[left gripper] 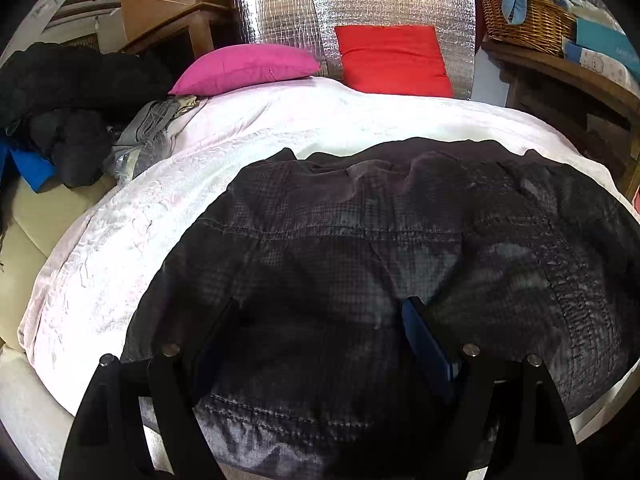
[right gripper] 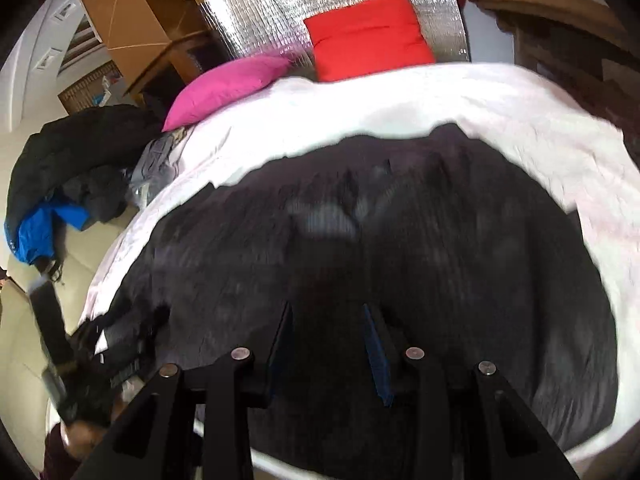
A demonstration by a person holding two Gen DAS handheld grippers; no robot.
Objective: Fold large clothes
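A large dark grey jacket (left gripper: 360,256) lies spread on a white bed cover (left gripper: 120,248). My left gripper (left gripper: 320,304) hovers over the jacket's near part with its fingers wide apart and nothing between them. In the right wrist view the same jacket (right gripper: 440,248) looks blurred. My right gripper (right gripper: 326,308) is open above it, fingers apart, holding nothing. The left gripper (right gripper: 52,336) shows blurred at the jacket's left edge in that view.
A pink cushion (left gripper: 248,68) and a red cushion (left gripper: 392,60) lean on a silver foil panel (left gripper: 360,4) at the head. A pile of dark, grey and blue clothes (left gripper: 68,120) lies left. A wicker basket (left gripper: 524,20) sits on a wooden shelf at right.
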